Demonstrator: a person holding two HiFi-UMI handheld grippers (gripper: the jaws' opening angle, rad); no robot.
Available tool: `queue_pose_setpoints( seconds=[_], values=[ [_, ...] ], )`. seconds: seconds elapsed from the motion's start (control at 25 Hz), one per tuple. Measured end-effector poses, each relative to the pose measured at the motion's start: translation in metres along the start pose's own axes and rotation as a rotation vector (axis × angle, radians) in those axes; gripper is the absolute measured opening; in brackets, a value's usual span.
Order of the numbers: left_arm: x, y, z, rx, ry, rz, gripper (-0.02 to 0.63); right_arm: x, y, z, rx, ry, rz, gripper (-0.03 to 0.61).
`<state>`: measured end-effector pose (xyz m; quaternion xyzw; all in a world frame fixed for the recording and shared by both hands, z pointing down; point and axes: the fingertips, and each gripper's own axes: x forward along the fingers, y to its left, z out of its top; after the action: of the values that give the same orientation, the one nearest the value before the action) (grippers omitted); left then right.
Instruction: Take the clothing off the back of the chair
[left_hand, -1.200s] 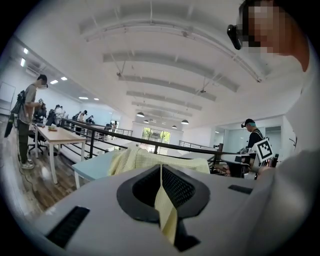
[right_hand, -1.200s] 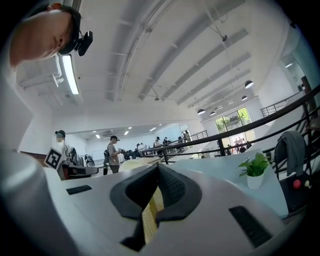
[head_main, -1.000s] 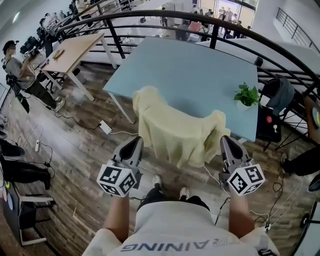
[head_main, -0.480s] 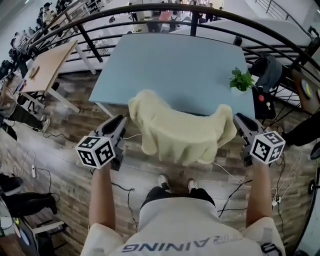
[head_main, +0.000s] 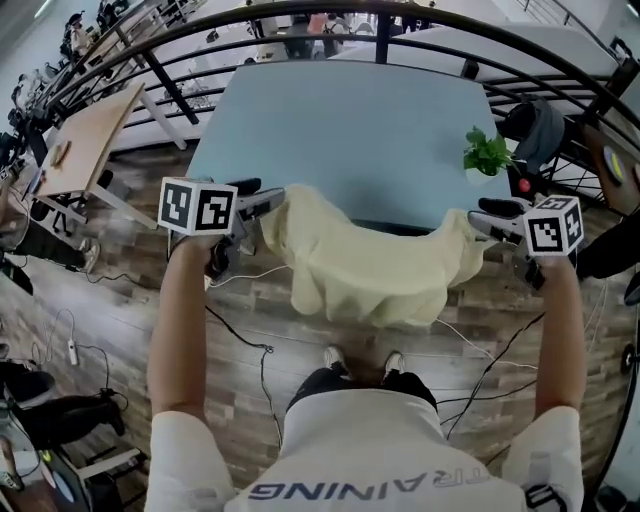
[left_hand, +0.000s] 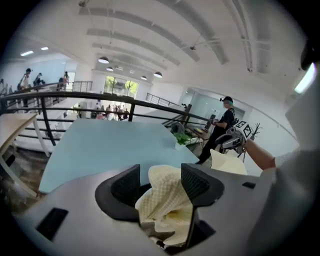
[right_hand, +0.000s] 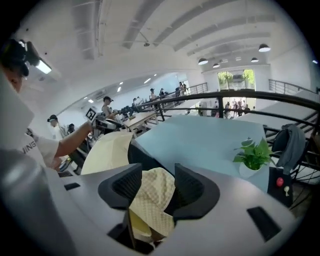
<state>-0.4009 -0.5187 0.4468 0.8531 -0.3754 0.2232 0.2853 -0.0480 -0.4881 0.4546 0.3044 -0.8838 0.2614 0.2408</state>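
One blue table (head_main: 350, 120) stands behind the clothing (head_main: 370, 265); floor (head_main: 120, 300) seemingly wooden.

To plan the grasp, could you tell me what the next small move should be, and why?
Probably close the fingers of the left gripper and right gripper: they have just been opening, and a fold of the yellow clothing sits between each open pair, not yet pinched.

Head view looks down; all three share the table (head_main: 350, 130)
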Motion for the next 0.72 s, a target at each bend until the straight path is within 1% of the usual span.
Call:
queue_pose_setpoints(
  seconds=[0.04,0.12,0.2,0.24,0.28,0.36,0.4,0.56,0.72],
  values=[
    [0.010,0.002,0.003,-0.007,0.040,-0.022,0.273,0.005,-0.001,0.000,0.008,0.034,0.038,0.229],
    [0.029,0.009,0.002,-0.039,0.111,-0.058,0.284,0.014,-0.006,0.000,0.049,0.068,0.092,0.257],
    [0.045,0.017,-0.002,-0.090,0.158,-0.094,0.291,0.018,-0.018,-0.004,0.106,0.069,0.118,0.262],
    [0.051,0.021,-0.003,-0.124,0.171,-0.118,0.291,0.020,-0.022,-0.007,0.143,0.062,0.146,0.264],
    [0.056,0.024,-0.005,-0.162,0.178,-0.149,0.291,0.023,-0.021,-0.008,0.186,0.050,0.196,0.269],
    [0.063,0.027,-0.008,-0.233,0.193,-0.218,0.298,0.027,-0.011,-0.011,0.265,0.025,0.326,0.283],
    [0.066,0.027,-0.009,-0.256,0.204,-0.251,0.298,0.029,-0.007,-0.014,0.289,0.023,0.370,0.286],
    [0.077,0.026,-0.018,-0.313,0.246,-0.354,0.313,0.033,-0.011,-0.023,0.332,0.024,0.439,0.288],
    [0.090,0.030,-0.025,-0.367,0.265,-0.404,0.314,0.041,-0.013,-0.025,0.377,0.022,0.505,0.287]
  ],
)
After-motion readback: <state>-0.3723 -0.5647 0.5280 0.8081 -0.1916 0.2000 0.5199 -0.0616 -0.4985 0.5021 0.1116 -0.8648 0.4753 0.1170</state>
